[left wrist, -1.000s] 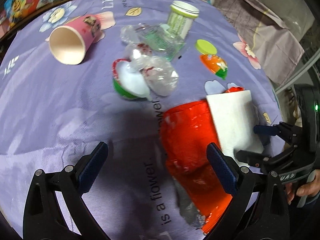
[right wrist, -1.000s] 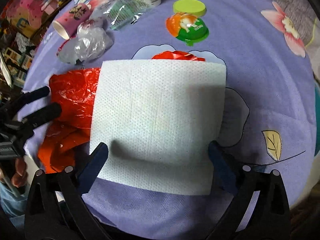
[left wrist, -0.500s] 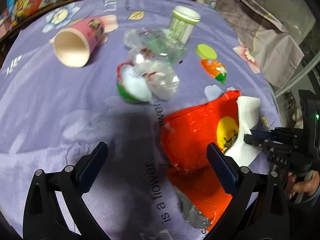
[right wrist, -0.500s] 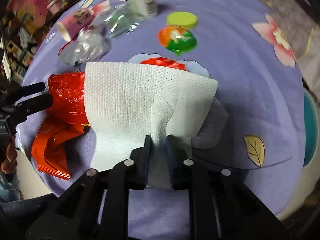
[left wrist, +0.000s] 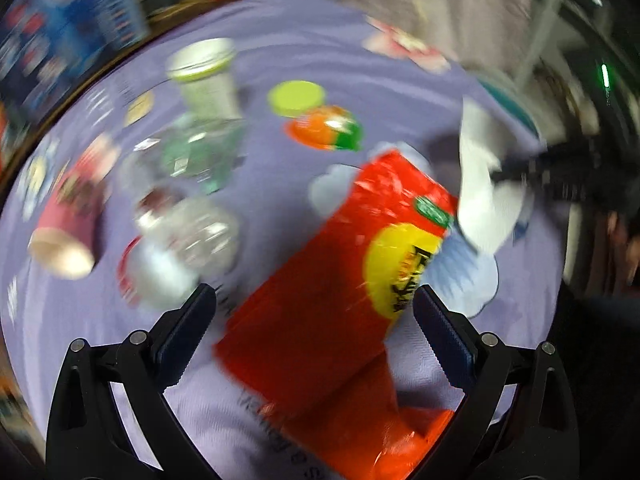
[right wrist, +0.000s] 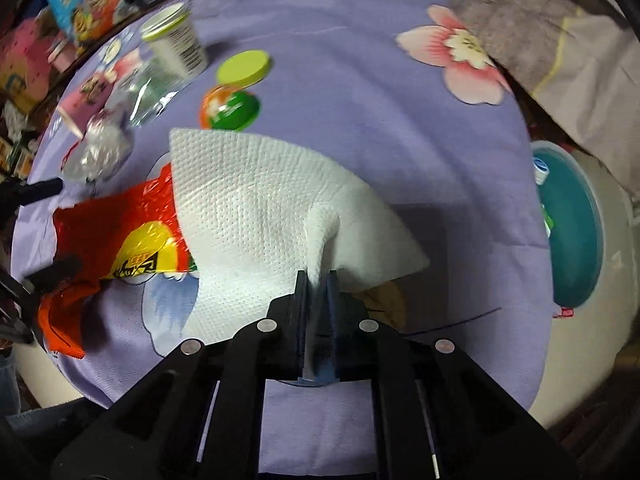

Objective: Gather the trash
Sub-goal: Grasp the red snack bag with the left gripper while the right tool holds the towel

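While left tongs [left wrist: 314, 320] gape, right tongs [right wrist: 318, 284] pinch the napkin [right wrist: 256, 208], fanning away upward.

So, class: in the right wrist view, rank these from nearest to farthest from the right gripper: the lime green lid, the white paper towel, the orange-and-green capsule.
1. White paper towel: pinched in the right gripper, nearest.
2. Orange-and-green capsule: on the cloth beyond the towel's far edge, upper left.
3. Lime green lid: just behind the capsule, farthest.
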The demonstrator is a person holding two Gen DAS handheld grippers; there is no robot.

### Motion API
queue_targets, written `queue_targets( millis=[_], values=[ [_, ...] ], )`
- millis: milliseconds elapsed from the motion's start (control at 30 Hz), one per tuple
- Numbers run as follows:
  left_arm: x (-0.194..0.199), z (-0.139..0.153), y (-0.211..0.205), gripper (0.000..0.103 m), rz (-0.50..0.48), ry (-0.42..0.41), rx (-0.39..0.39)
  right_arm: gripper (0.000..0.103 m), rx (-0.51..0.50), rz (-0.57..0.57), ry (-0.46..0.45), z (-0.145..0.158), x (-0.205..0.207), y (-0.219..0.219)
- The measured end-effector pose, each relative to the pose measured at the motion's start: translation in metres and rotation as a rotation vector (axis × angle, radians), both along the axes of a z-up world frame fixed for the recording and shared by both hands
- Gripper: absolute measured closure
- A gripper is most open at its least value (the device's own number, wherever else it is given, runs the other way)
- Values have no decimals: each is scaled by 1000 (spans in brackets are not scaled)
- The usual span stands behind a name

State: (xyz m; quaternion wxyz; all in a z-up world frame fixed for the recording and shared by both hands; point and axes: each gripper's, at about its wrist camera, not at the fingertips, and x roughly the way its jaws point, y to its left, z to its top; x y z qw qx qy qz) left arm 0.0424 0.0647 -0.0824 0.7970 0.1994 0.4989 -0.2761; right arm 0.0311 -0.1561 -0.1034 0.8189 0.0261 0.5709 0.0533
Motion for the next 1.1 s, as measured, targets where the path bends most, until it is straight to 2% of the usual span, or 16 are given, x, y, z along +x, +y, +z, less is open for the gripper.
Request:
queue_targets(
  millis=[133,267,333,367,400,467,533,567,633,700,833,900,967,1100],
  values=[
    [-1,-20,-24,4,-128,-8,97,93,35,-30,9,0,2,-7],
    [1,-38,-36,3,-177,8,151,90,74,-38,14,5,0,-7],
    [8,-38,-35,6,-155,34,105,88,87,-40,15,7,3,-7],
    [12,-39,-34,15,-138,51,82,81,93,-42,13,8,3,-9],
    [16,-37,-32,24,-123,68,51,69,98,-44,5,10,4,-10],
    [22,-32,-26,50,-82,63,4,57,96,-42,-9,12,5,-8],
    [28,-27,-20,58,-41,63,-38,53,82,-42,-11,12,8,-7],
    [29,-25,-19,74,-31,63,-51,51,81,-44,-14,13,9,-7],
    [31,-22,-14,77,1,65,-77,43,78,-55,-23,13,12,-6],
    [34,-22,-12,78,16,74,-86,30,66,-63,-27,11,16,-4],
    [40,-24,-3,72,82,95,-106,27,71,-52,6,-2,28,5],
    [45,-23,5,64,109,92,-107,27,72,-42,21,-8,34,12],
    [46,-23,10,49,142,66,-86,26,86,-28,34,-12,38,19],
    [40,-26,15,43,150,78,-90,16,39,39,32,-18,41,41]
  ],
)
